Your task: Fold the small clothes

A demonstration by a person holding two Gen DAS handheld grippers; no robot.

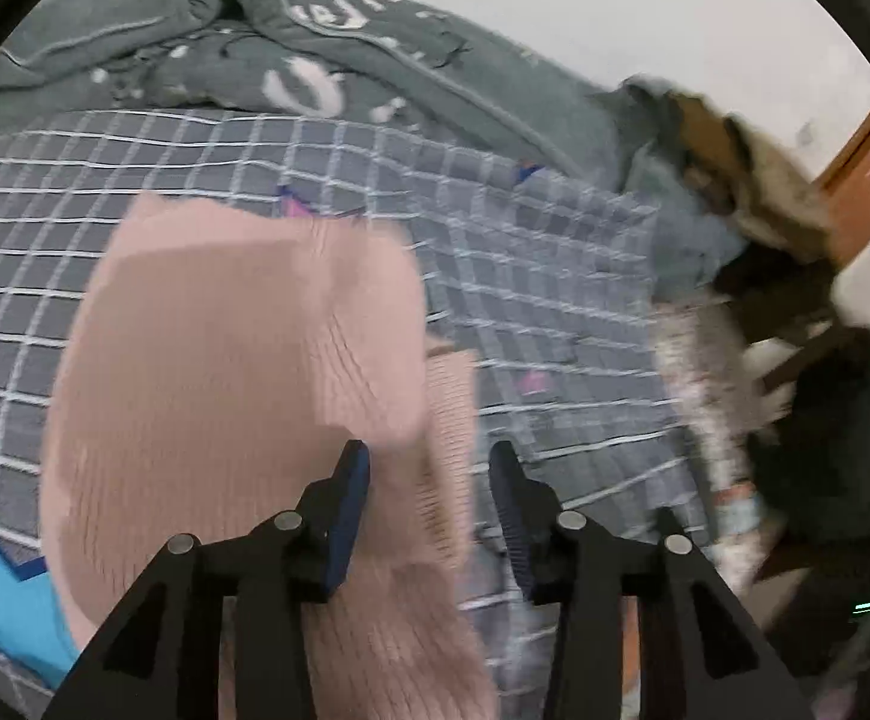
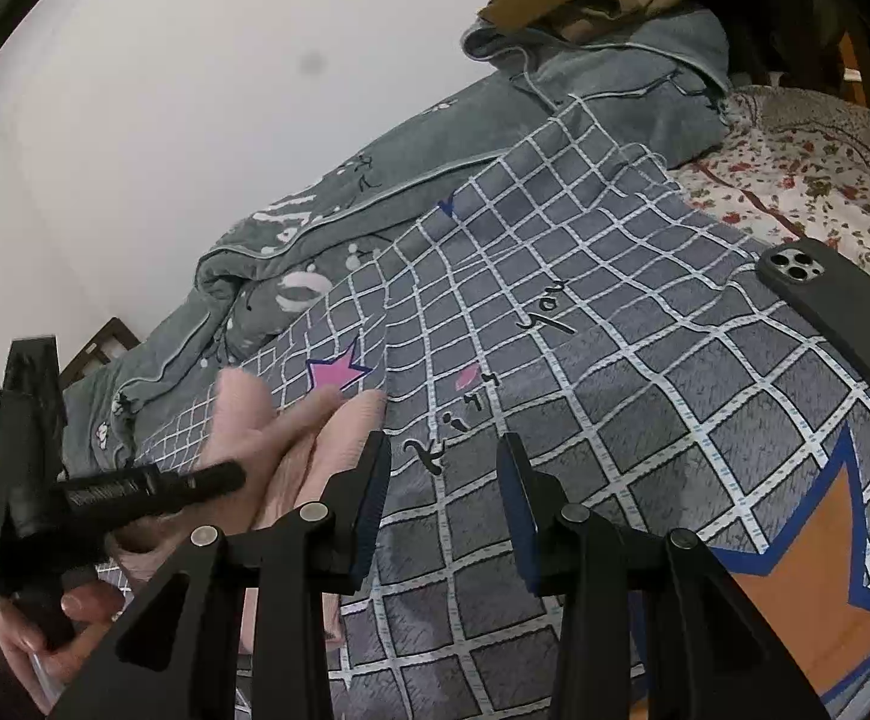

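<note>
A phone [image 2: 837, 324] is shown only in the right wrist view. The right gripper [image 2: 444, 504] is parted, empty, over open bedspread [image 2: 615, 360]; the left gripper [image 1: 429, 510] is parted above a blurred pink garment [image 1: 225, 360], apparently untouched.

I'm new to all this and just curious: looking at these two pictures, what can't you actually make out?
- Pink knit garment: left view, blurred; its kind is unclear, and the bottom edge cuts it off.
- Dark heap at right: left view, smeared.
- Left gripper: right view, jaws not visible.
- Phone: right view, screen faces down.
</note>
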